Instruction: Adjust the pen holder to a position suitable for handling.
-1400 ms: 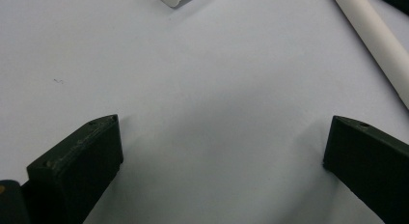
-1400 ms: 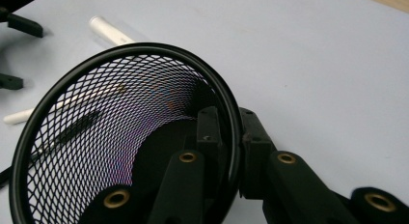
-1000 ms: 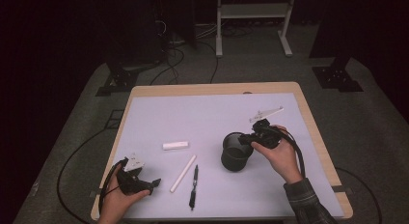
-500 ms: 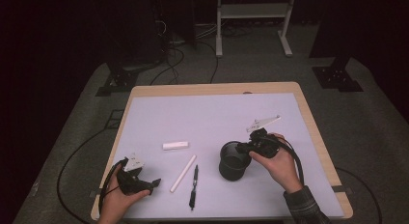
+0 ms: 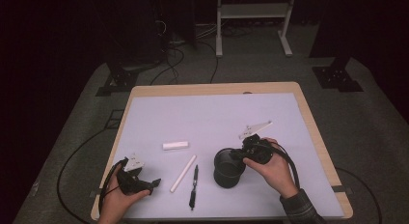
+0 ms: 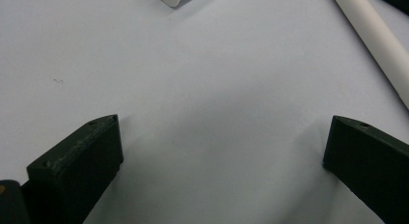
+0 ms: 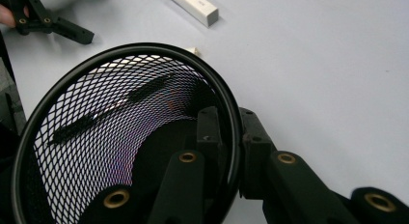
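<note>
On a pale lavender worktop (image 5: 212,113), the right tongs (image 5: 239,155) are clamped on the rim of a black wire-mesh pen cup (image 5: 226,168), one jaw inside the wall and one outside. The cup stands at the near right of the worktop, just right of a black pen (image 5: 193,185). The right gripper view looks down into the cup (image 7: 120,137), showing the pen as a dark streak through the mesh and a white eraser block (image 7: 193,6) beyond the rim. The high view sets out the whole spread: the eraser block (image 5: 175,146) at centre, a white stick (image 5: 183,173) lying diagonally beside the pen, and the left tongs (image 5: 153,183) resting at the near left corner. The left gripper view shows those tongs (image 6: 219,151) spread wide with nothing but bare worktop between them, the white stick (image 6: 374,45) off to one side. Compared with a second ago, the cup and the right hand (image 5: 270,168) sit nearer the front edge; the left hand (image 5: 120,197) is where it was.
</note>
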Action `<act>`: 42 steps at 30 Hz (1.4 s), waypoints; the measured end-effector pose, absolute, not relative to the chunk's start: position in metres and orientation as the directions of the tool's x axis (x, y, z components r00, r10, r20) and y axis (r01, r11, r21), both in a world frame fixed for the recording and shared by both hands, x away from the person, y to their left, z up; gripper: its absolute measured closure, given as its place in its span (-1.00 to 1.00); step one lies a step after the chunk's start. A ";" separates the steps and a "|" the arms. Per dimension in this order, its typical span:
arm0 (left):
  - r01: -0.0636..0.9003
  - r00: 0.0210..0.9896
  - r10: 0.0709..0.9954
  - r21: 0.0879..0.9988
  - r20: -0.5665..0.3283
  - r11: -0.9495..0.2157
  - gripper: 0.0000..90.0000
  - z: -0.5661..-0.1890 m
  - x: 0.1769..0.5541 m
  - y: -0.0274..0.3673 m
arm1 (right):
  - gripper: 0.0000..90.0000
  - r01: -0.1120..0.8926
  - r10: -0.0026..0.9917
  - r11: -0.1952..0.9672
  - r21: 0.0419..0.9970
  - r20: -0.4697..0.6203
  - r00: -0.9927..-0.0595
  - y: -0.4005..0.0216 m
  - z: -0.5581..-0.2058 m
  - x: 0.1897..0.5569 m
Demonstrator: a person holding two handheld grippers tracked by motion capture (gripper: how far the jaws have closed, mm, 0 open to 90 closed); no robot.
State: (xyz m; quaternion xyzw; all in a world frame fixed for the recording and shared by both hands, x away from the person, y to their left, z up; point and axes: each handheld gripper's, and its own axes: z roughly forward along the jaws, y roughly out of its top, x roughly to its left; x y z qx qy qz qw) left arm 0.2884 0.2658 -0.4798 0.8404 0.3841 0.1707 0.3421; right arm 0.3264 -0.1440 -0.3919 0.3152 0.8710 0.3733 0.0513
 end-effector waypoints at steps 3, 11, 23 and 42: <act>0.529 0.647 0.762 0.706 0.025 -0.471 -1.00 -0.480 0.288 0.266 | 0.80 0.502 0.574 0.536 0.678 0.143 -0.806 -0.140 -0.394 0.325; 0.528 0.647 0.762 0.706 0.025 -0.471 -1.00 -0.480 0.288 0.266 | 0.80 0.497 0.562 0.544 0.675 0.146 -0.814 -0.133 -0.396 0.324; 0.529 0.647 0.762 0.706 0.024 -0.471 -1.00 -0.480 0.288 0.266 | 0.80 0.501 0.553 0.560 0.660 0.152 -0.819 -0.124 -0.403 0.324; 0.531 0.645 0.764 0.706 0.021 -0.469 -1.00 -0.480 0.288 0.266 | 0.77 0.495 0.545 0.566 0.659 0.151 -0.825 -0.117 -0.410 0.327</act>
